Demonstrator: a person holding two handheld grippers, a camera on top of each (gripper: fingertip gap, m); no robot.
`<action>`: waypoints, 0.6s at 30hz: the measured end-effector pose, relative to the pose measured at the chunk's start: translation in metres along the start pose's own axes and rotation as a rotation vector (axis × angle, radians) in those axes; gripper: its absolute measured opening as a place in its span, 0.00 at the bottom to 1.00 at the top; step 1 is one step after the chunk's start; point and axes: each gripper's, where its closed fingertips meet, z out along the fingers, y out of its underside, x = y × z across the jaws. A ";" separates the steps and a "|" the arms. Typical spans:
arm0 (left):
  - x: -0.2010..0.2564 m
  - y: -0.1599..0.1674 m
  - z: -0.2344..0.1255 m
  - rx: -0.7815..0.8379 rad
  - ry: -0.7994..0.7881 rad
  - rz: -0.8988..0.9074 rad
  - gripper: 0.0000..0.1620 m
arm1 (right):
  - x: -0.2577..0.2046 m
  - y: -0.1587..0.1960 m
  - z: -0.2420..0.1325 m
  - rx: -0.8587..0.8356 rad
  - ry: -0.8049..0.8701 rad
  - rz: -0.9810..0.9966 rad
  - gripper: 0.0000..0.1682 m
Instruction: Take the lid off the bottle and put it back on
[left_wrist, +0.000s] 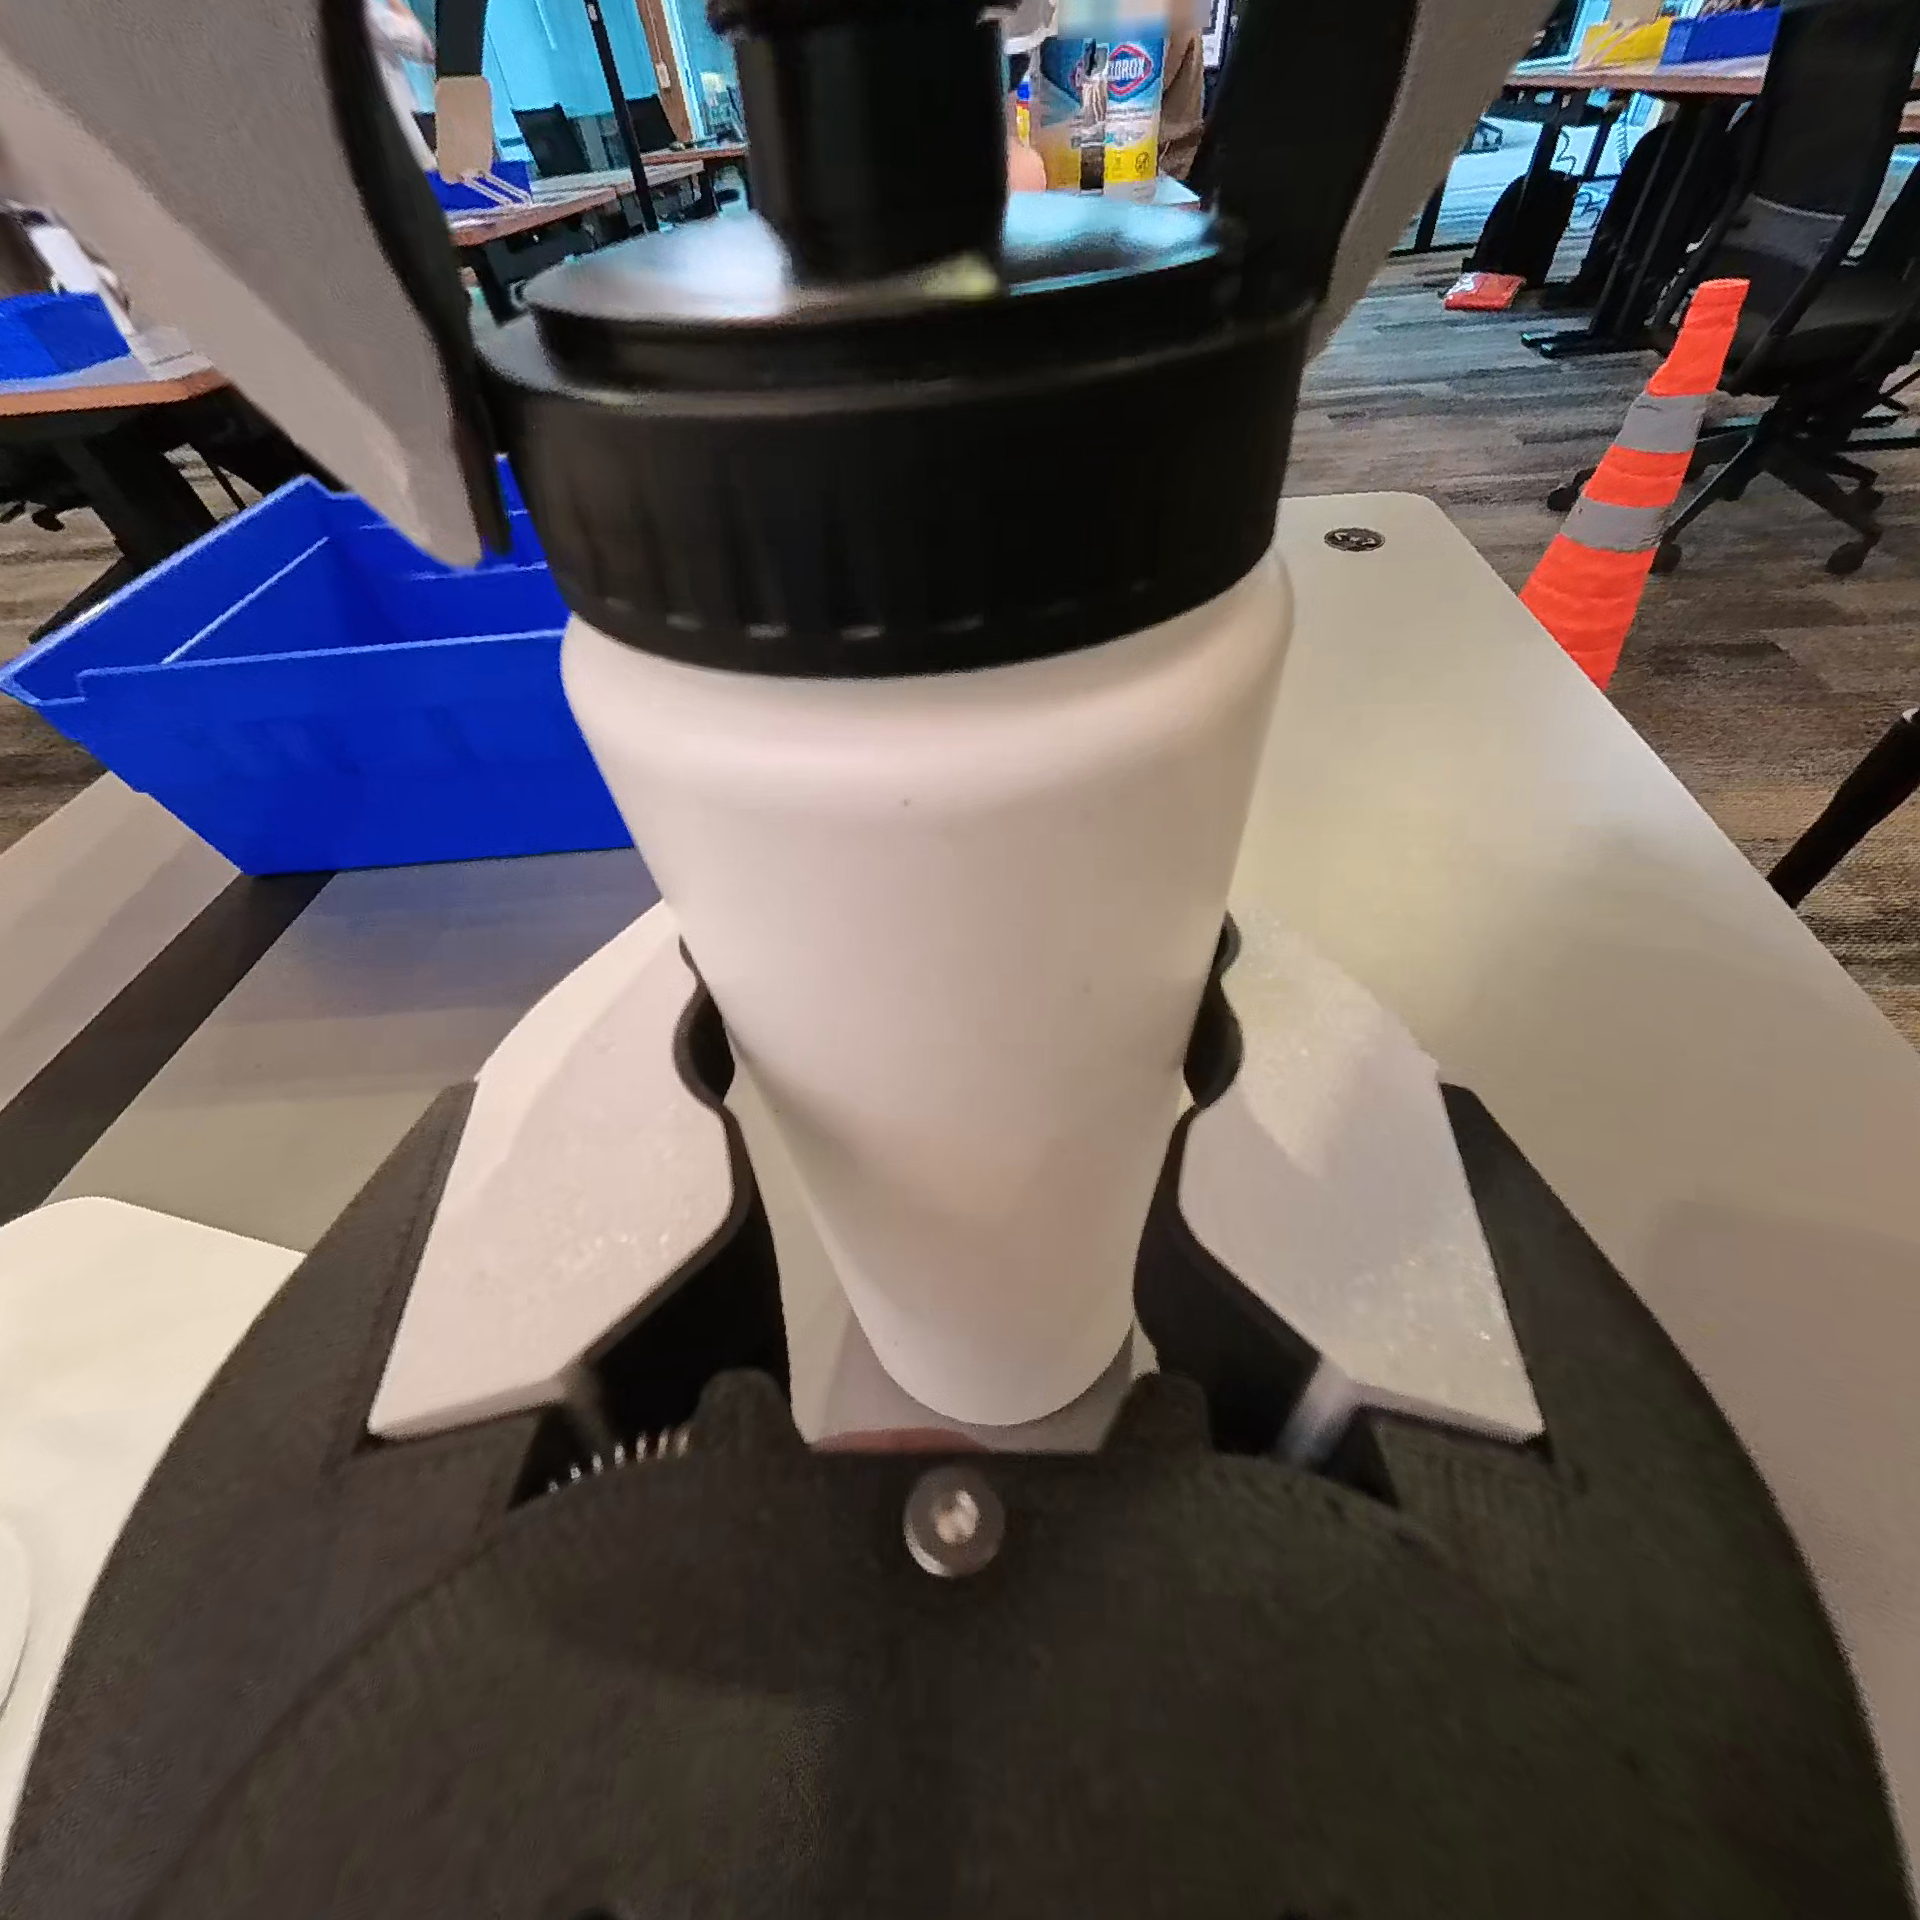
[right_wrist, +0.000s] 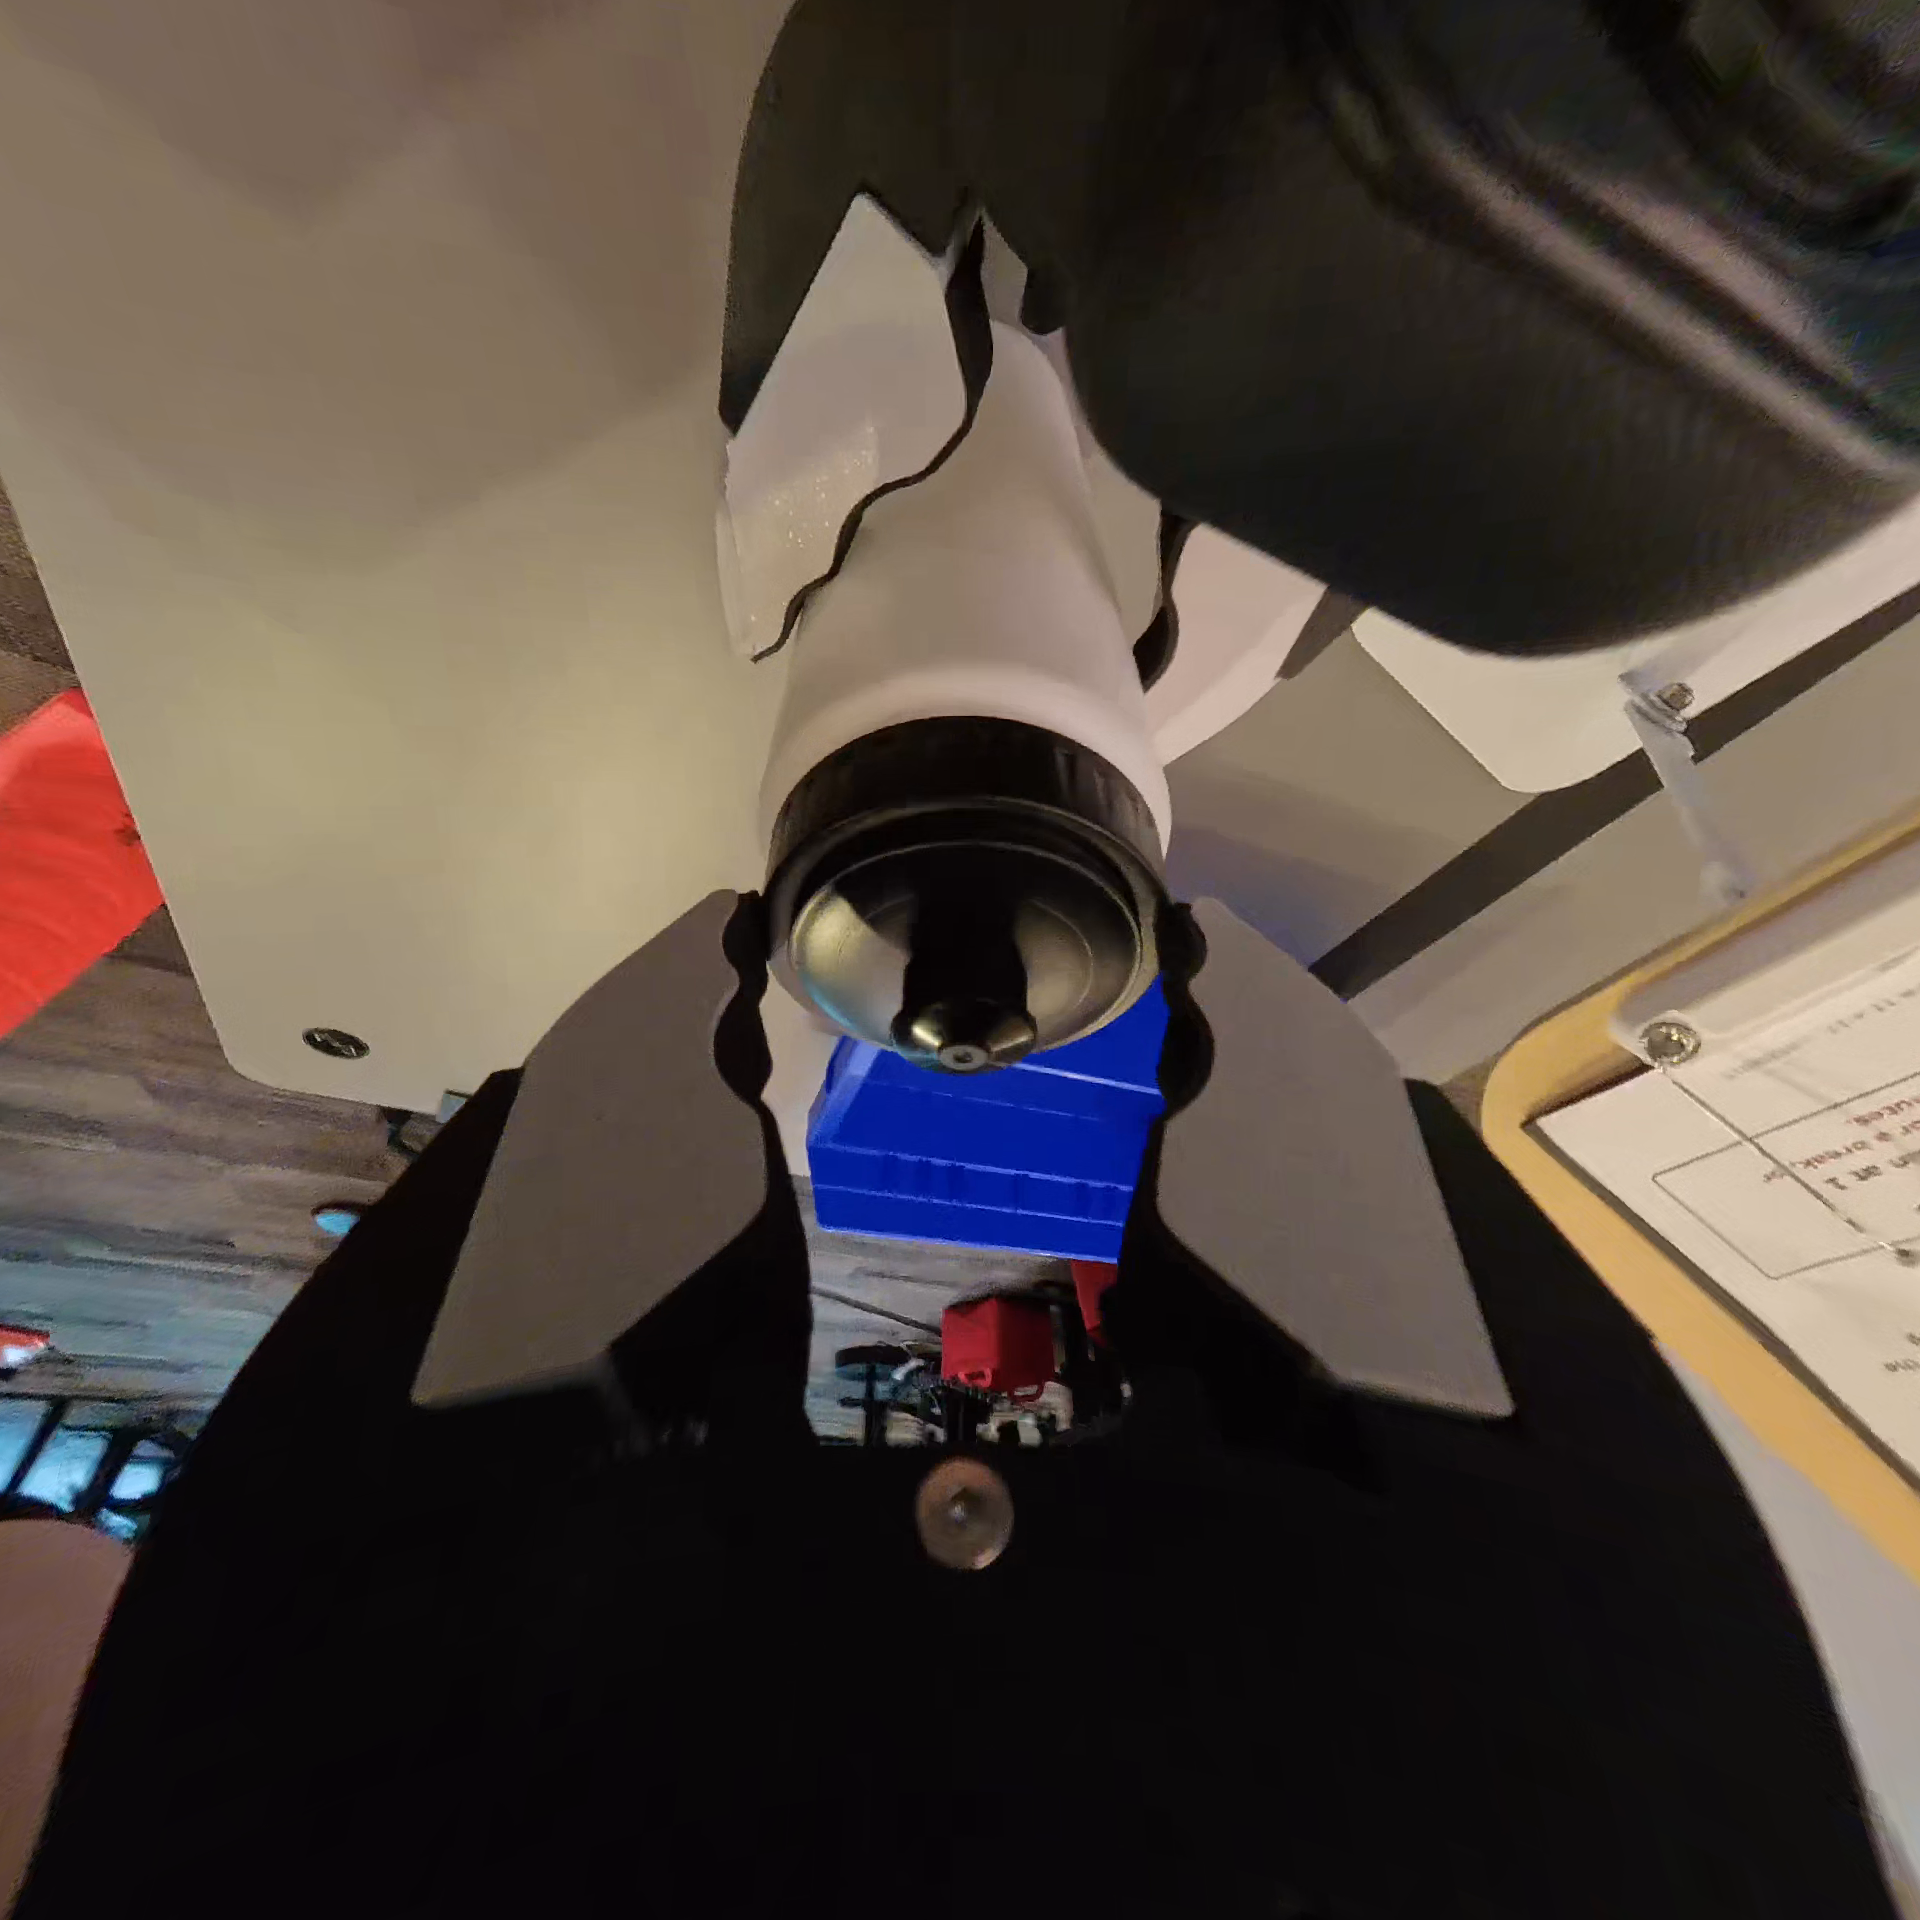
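Both grippers are on the bottle (left_wrist: 935, 935): left gripper (left_wrist: 956, 1023) pinches the white body, holding it above the table (left_wrist: 1558, 935); right gripper (right_wrist: 961, 997) straddles the black lid (right_wrist: 961, 883), fingers touching its rim. Lid sits on the neck, looks fully seated. Can't tell whether unscrewing hasn't begun or re-capping is nearly done. Blue bin (left_wrist: 312, 727) behind.
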 end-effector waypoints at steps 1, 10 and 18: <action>0.000 0.000 0.000 0.001 0.001 -0.002 0.54 | 0.001 -0.001 -0.002 0.020 0.004 0.047 0.45; 0.000 0.000 0.000 -0.001 -0.002 0.003 0.54 | -0.002 -0.006 -0.014 0.362 -0.074 0.650 0.52; 0.000 0.000 0.000 -0.001 -0.005 0.000 0.54 | -0.004 -0.009 -0.001 0.438 -0.146 0.715 0.44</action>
